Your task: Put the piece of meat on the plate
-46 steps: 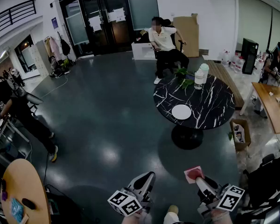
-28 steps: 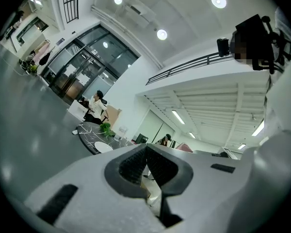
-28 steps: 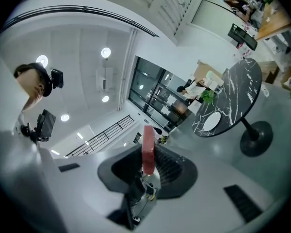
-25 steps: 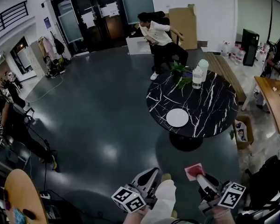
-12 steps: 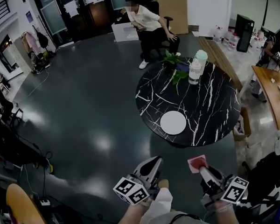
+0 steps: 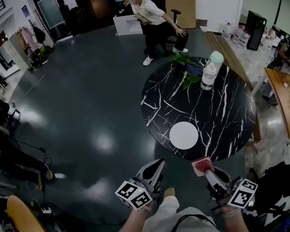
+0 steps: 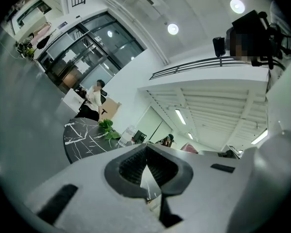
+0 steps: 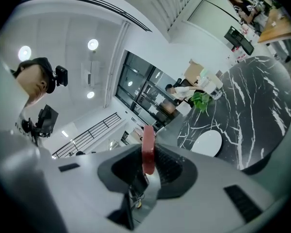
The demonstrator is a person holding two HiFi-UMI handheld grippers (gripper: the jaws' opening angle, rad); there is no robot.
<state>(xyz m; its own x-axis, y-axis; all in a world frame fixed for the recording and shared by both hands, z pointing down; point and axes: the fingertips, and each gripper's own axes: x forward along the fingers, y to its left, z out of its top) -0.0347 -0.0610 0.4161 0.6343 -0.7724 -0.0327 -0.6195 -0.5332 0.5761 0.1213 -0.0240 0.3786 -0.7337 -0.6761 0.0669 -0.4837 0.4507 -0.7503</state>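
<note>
Right gripper [image 6: 204, 170]: jaws partly closed and clamped on the piece of meat [image 6: 201, 165], a flat red slab. In the right gripper view the meat [image 8: 148, 147] stands on edge between the pads and sticks out past the tips of this gripper [image 8: 147, 165].

Left gripper [image 6: 157, 165]: jaws drawn together at the tips, with nothing between them. The left gripper view confirms this gripper [image 7: 146, 171] is empty, with only a narrow sliver of background showing between the pads. It sits to the left of the right gripper, well apart from it, at about the same distance from the camera.

Location of the meat: in the head view it is at the near rim of the round black marble table [image 6: 164, 105], in the air and off the plate.

Plate [image 6: 183, 135]: white, round and bare. It lies on the near part of the table, just beyond and slightly left of the meat, with a gap between them. In the right gripper view the plate [image 8: 207, 143] appears ahead and to the right of the jaws.

Other items on the table: a green plant [image 6: 183, 62] and a pale bottle [image 6: 209, 76] stand together at the far side, well apart from the plate.

Surroundings: a seated person [image 6: 154, 18] is beyond the table. A wooden table [image 6: 285, 98] stands at the right edge. The wearer's pale trouser leg [image 6: 166, 214] and one shoe [image 6: 169, 192] show between the two grippers over the dark glossy floor [image 6: 87, 105].
</note>
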